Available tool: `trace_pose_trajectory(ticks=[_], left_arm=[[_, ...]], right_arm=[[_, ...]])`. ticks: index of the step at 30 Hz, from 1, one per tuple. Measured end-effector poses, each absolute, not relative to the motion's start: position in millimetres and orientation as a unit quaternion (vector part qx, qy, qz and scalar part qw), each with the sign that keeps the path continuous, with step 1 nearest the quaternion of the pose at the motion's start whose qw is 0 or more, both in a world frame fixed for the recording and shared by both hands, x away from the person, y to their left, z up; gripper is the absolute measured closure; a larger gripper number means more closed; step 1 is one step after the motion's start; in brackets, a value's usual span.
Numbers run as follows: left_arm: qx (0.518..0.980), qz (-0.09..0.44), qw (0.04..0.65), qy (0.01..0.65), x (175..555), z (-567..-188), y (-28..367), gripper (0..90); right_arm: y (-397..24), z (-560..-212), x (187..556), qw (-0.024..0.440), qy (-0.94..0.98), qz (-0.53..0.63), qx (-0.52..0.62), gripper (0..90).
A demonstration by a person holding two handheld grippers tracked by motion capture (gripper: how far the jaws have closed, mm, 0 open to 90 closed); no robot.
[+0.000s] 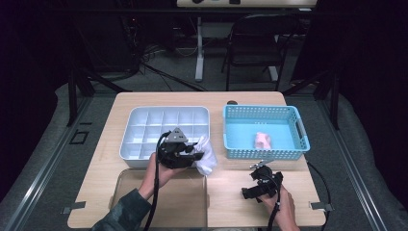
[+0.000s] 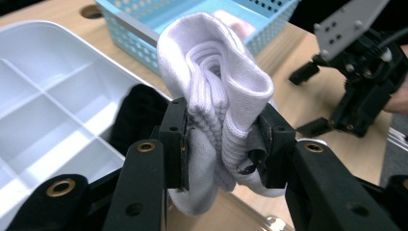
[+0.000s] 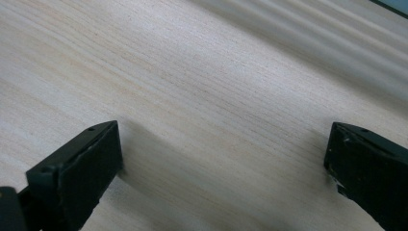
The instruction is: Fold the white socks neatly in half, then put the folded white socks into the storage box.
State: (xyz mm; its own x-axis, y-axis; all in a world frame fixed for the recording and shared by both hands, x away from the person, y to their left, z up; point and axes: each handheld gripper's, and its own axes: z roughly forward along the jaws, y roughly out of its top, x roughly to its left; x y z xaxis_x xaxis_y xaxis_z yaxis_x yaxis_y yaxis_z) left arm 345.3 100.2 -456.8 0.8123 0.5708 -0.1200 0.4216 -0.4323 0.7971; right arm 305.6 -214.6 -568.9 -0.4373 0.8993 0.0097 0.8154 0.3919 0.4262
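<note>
My left gripper (image 1: 196, 155) is shut on a rolled white sock (image 1: 206, 156), lifted just off the front right corner of the white divided tray (image 1: 144, 126). In the left gripper view the sock (image 2: 216, 86) bulges up between both pads (image 2: 177, 144), squeezed at its middle. A dark item (image 2: 137, 113) lies in the tray compartment just behind the jaws. My right gripper (image 1: 250, 191) rests low over the bare wood at the front right, its jaws standing wide apart (image 3: 223, 163) with nothing between them. A pink item (image 1: 262, 140) lies in the blue basket (image 1: 265, 151).
A clear flat tray (image 1: 163, 199) lies at the table's front edge under my left forearm. The blue basket stands right of the white tray, with a narrow strip of table between them. A folding chair (image 1: 255, 41) and desk legs stand beyond the table.
</note>
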Motion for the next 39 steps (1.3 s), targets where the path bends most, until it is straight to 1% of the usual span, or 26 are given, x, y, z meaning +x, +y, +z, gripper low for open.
trace_pose_trajectory(ticks=[13,21,27,32,39], left_arm=[[0.822,0.112,0.455,0.325,356,-448,125,62.7],[0.813,0.143,0.455,0.336,358,-444,136,62.7],[0.807,0.176,0.441,0.350,362,-444,144,62.7],[0.804,0.188,0.432,0.363,368,-448,151,62.7],[0.814,0.224,0.394,0.364,371,-463,145,62.7]], right_arm=[[-214,-569,306,0.113,0.825,0.188,0.520,0.0],[-214,-569,305,0.115,0.824,0.190,0.522,0.0],[-214,-569,305,0.113,0.825,0.188,0.520,0.0],[-214,-569,305,0.113,0.825,0.188,0.521,0.0],[-213,-571,304,0.119,0.817,0.198,0.528,0.0]])
